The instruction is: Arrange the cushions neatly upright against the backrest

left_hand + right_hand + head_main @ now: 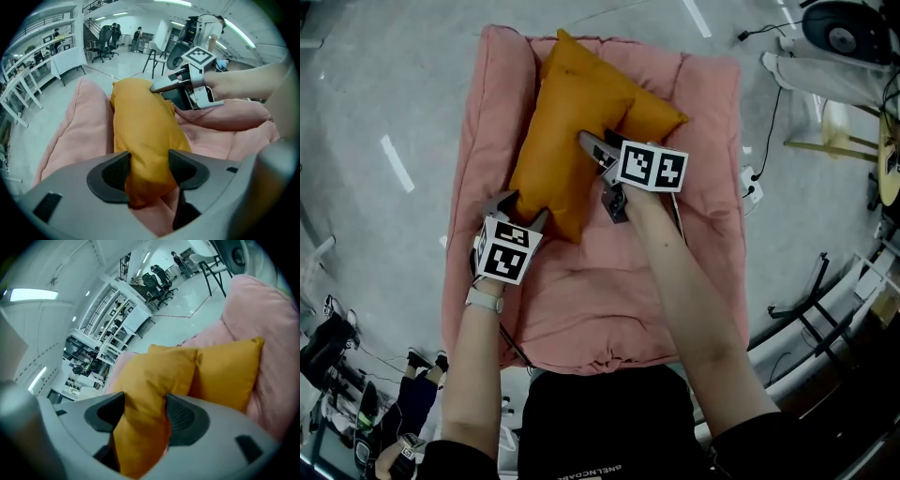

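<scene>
- Head view, centre: I am working over a pink sofa (581, 300). Its backrest (708, 75) is running across the upper part of the frame and grey floor (384, 84) is showing all round it.
- Front cushion (567, 122), orange: it is lying on a slant from the upper middle of the frame down toward the lower left. Its top corner is reaching the backrest and its lower corner is pointing at the seat.
- Second cushion (658, 114), also orange: it is sitting to the upper right, partly covered by the front cushion. In the right gripper view it is leaning against the pink padding at the right of the frame.
- Left gripper (523, 208): I am keeping it at the lower corner of the front cushion, left of centre. In the left gripper view both dark pads are pressing on the orange fabric, which is filling the gap between them, so the jaws are standing fairly wide but are closed on that corner.
- Right gripper (598, 169): I am holding it at the right-hand edge of the same cushion, just right of centre. In the right gripper view the fabric is bunching between the pads, so the jaws are pinching that edge.
- Both forearms are reaching up from the bottom of the frame, and the two grippers are staying apart on opposite sides of the cushion.
</scene>
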`<state>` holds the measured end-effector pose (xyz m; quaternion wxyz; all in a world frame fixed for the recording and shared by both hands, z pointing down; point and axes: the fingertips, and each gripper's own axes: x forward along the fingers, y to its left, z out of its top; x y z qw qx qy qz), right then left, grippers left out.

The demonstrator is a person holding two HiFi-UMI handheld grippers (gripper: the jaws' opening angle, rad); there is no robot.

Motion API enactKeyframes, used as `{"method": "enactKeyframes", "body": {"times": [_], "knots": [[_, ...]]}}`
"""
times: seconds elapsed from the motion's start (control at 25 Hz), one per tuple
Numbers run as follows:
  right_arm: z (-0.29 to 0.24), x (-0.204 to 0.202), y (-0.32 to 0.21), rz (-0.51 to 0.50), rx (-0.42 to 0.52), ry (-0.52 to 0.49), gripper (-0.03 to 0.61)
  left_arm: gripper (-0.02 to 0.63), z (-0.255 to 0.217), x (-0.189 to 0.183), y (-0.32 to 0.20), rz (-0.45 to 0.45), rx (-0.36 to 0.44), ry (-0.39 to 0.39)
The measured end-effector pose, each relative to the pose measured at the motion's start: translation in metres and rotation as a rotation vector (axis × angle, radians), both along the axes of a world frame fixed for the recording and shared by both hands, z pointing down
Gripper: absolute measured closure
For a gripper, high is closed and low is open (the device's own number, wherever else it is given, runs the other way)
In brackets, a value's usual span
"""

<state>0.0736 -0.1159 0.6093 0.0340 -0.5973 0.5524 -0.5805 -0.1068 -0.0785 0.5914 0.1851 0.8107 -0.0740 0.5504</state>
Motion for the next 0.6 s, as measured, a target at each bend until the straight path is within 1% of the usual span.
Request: {"method": "enactKeyframes", "body": {"times": [0.04,0.16,0.28,0.36,0.48,0.6], "knots": [[0.002,-0.001,0.0,-0.005,-0.002,-0.007,0.3,0.343,0.0,0.001,0.001,0.012,0.007,0.001],[0.001,-0.002,0.003,-0.004,-0.008,-0.011,0.384,0.374,-0.001,0.003,0.005,0.049,0.039,0.003],[-0.007,0.0,0.01,0.047,-0.014,-0.002,0.451,0.402,-0.006,0.004,0.006,0.074,0.054,0.018],[-0.016,0.003,0.016,0.082,-0.015,0.01,0.474,0.414,-0.013,0.004,0.004,0.08,0.053,0.036],[-0.035,0.013,0.029,0.137,-0.003,0.008,0.486,0.419,-0.027,0.01,0.003,0.102,0.055,0.06],[-0.056,0.025,0.053,0.222,0.002,-0.006,0.489,0.419,-0.046,0.021,0.004,0.182,0.084,0.073]]}}
